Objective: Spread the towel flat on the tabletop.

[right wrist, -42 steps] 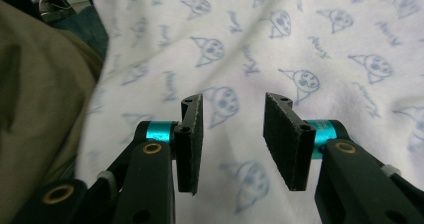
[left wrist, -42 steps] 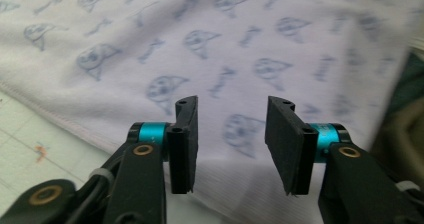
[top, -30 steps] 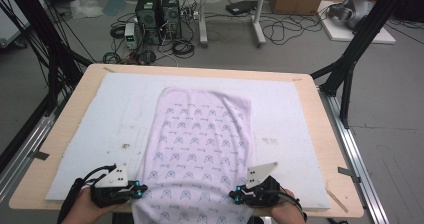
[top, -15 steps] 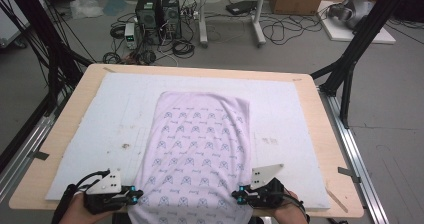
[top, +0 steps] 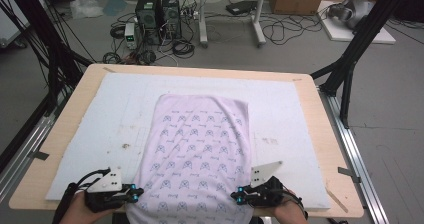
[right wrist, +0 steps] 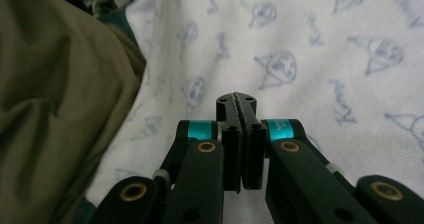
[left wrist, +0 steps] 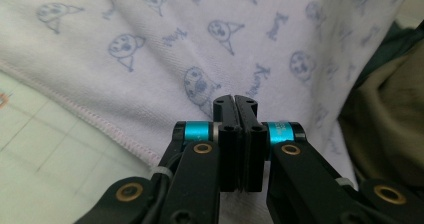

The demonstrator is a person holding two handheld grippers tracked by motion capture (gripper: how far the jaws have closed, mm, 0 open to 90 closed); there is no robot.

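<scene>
A pale lilac cloth (top: 200,144) printed with small blue figures lies lengthwise on the white mat (top: 100,119), and its near end hangs over the table's front edge. At the cloth's left near edge my left gripper (top: 136,196) is shut, pinching the fabric by its hem. My right gripper (top: 237,199) is shut on the opposite near edge. In the left gripper view the jaws (left wrist: 235,101) meet tight against the cloth (left wrist: 175,34). The right gripper view shows the same, with the jaws (right wrist: 236,100) pressed together at the cloth (right wrist: 300,44).
The mat covers most of the wooden table (top: 320,134). An olive-green garment on the person shows in both gripper views (left wrist: 390,109) (right wrist: 50,84). Black frame posts stand at the table's left and right, with computers and cables on the floor beyond.
The cloth has slid toward the near edge, so its far end now lies lower on the mat. Both grippers have drawn back slightly toward the person, still shut.
</scene>
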